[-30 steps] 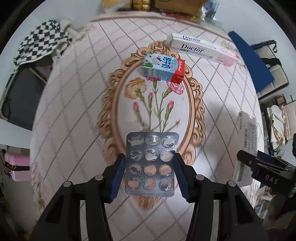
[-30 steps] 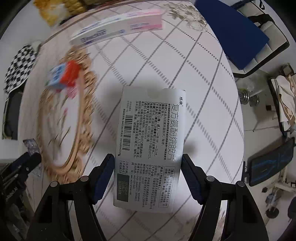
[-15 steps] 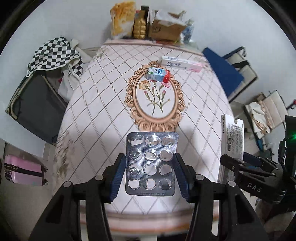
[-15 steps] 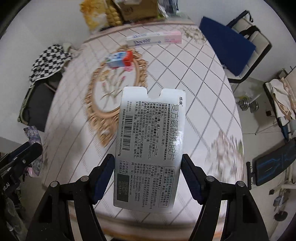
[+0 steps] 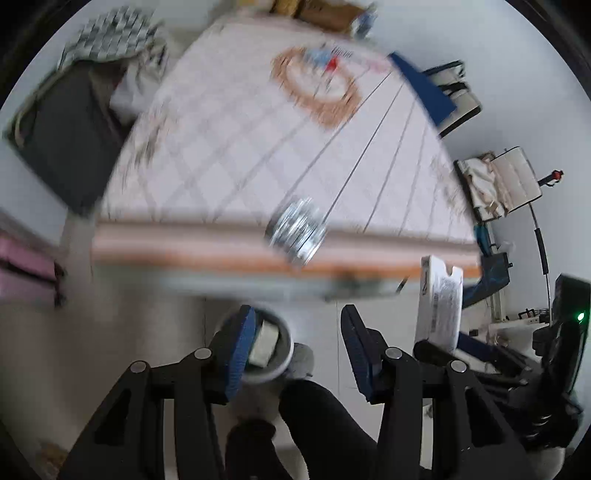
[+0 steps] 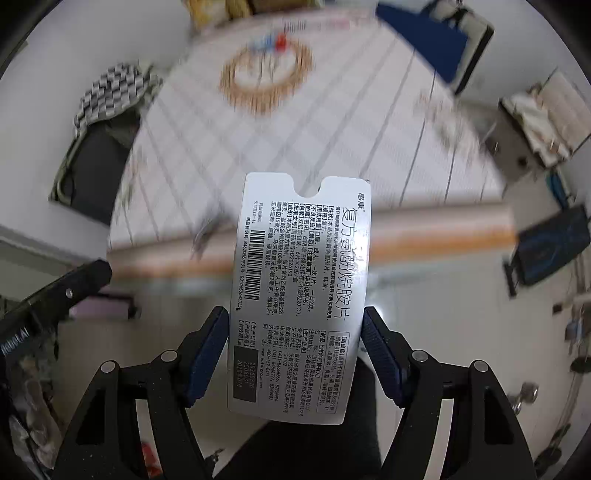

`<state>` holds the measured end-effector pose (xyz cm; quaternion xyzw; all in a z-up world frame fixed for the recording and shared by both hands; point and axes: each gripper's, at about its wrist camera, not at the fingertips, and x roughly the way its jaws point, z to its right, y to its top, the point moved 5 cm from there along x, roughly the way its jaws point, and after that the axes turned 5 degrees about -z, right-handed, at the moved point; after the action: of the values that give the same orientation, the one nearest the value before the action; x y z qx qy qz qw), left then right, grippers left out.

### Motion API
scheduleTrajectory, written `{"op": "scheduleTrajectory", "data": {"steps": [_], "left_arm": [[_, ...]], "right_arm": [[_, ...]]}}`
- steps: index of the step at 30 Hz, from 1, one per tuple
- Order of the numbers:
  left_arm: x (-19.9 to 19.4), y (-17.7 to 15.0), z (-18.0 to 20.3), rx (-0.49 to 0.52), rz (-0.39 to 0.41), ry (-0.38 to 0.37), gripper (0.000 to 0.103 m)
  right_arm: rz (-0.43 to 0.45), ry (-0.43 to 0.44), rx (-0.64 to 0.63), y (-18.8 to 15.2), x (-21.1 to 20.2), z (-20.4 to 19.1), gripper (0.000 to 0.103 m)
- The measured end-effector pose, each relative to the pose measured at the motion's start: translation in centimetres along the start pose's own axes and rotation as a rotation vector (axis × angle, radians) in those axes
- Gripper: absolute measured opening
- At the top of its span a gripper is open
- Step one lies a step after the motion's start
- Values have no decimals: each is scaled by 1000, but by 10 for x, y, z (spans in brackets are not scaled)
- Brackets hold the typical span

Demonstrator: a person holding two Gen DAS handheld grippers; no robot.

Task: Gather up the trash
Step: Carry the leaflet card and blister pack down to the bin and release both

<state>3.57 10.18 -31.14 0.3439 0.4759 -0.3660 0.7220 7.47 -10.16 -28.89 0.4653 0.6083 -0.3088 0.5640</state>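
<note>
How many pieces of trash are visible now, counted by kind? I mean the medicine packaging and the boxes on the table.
Blister pack: 1
Flattened medicine box: 1
Small drink carton, blurred: 1
Long white-and-pink box, blurred: 1
Total: 4

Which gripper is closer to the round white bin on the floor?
Left. The left gripper hangs just above the bin, which shows between its open jaws. The right gripper, holding the medicine box, is off to the side.
</note>
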Motion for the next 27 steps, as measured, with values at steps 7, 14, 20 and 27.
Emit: {"op": "scheduleTrajectory", "data": {"steps": [7,14,20,27], "left_arm": [[122,-59,-65,-159,-200,42,43],[88,5,-23,37,-56,170,95],[88,93,29,228,-65,164,95],[156,121,54,381,-267,203,94]], "right_arm": [[-201,7,27,-92,143,4,74],[-177,23,32,-90,143,13,74],[-64,13,34,-6,80,29,74],[-48,-31,70,70,73,54,74]]}}
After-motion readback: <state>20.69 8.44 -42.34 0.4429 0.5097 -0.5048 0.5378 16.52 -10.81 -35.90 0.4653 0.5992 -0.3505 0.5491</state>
